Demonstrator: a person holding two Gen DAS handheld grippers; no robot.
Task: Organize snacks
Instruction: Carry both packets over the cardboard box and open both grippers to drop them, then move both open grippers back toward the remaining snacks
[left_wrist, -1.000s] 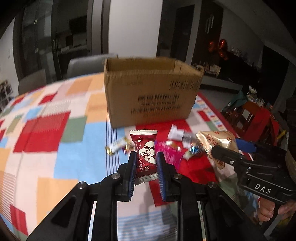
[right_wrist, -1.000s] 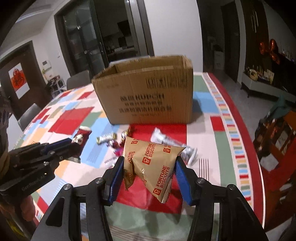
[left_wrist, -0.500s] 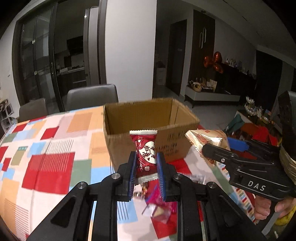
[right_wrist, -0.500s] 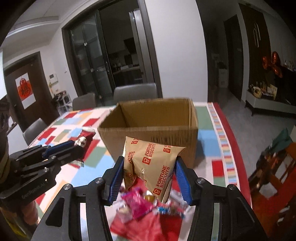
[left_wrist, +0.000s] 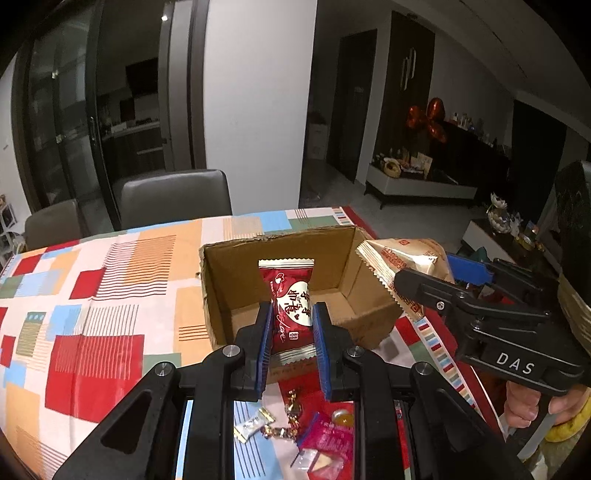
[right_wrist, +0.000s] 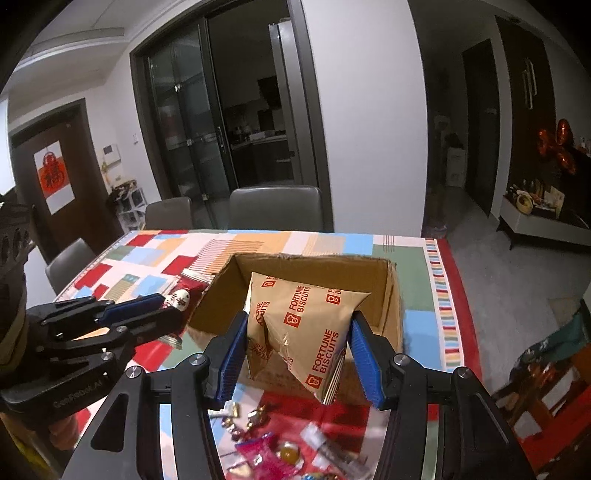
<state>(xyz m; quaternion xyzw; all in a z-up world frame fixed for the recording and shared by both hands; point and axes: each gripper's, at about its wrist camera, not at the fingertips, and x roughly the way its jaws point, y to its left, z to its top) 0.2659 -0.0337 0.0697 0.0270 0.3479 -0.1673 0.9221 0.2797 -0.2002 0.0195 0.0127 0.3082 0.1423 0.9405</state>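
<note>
The left claw (left_wrist: 291, 332) pinches a red packet (left_wrist: 290, 306) upright between its blue pads, held above the near wall of the open box (left_wrist: 354, 280). The right claw (right_wrist: 297, 354) clamps a tan biscuit bag (right_wrist: 306, 332) by its sides, also above the box's near wall and to the right of the red packet; in the left view the bag (left_wrist: 402, 258) hangs over the box's right rim. The box stands on the desk (left_wrist: 110, 295), which wears a patchwork cloth. In front of the box, loose candies (left_wrist: 295, 424) and a pink packet (left_wrist: 325, 439) lie on the cloth. Grey chairs (right_wrist: 275, 206) stand behind the box.
</note>
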